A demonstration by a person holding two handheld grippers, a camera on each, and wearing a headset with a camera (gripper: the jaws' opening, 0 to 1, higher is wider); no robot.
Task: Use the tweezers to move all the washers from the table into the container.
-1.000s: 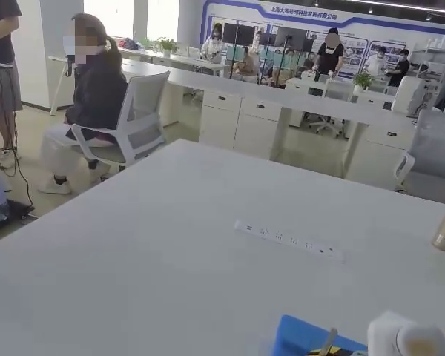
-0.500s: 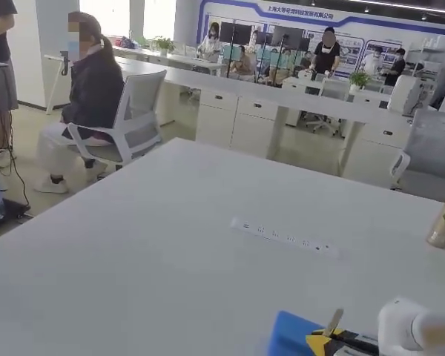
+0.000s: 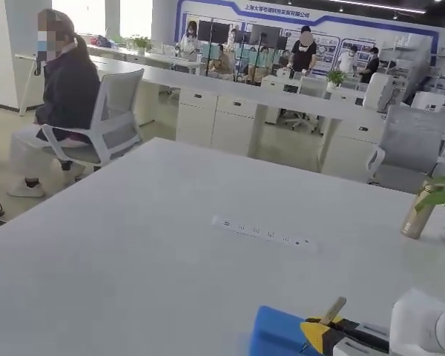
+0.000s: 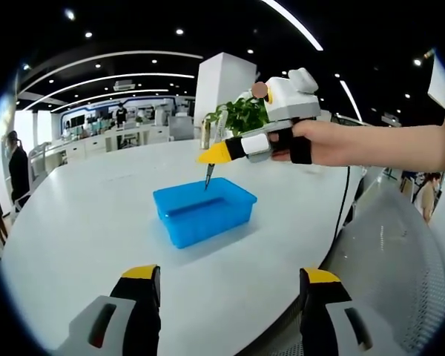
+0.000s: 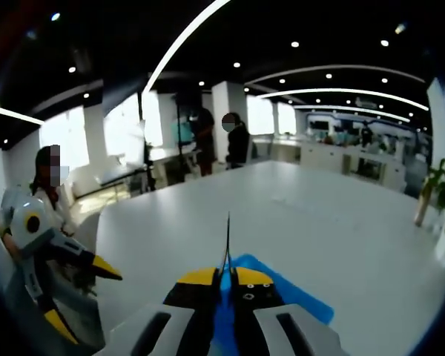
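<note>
one blue container [image 4: 208, 226] on one counter [image 3: 133, 245]. one pair of tweezers [image 5: 228, 237]. two grippers: the left gripper [image 4: 230, 274] and the right gripper [image 5: 227, 276]. one power strip [image 3: 263, 232] mid-counter. at the far right, one bottle [image 3: 414, 215] and one plant [image 3: 441, 194]. two office chairs past the far edge, the left chair [image 3: 115, 111] and the right chair [image 3: 409, 141], with one person [image 3: 63, 89] seated on the left chair.

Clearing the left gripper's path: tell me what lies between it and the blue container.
Only bare table, in the left gripper view, between the open left gripper and the blue container; the right gripper's tweezers hang over it.
</note>
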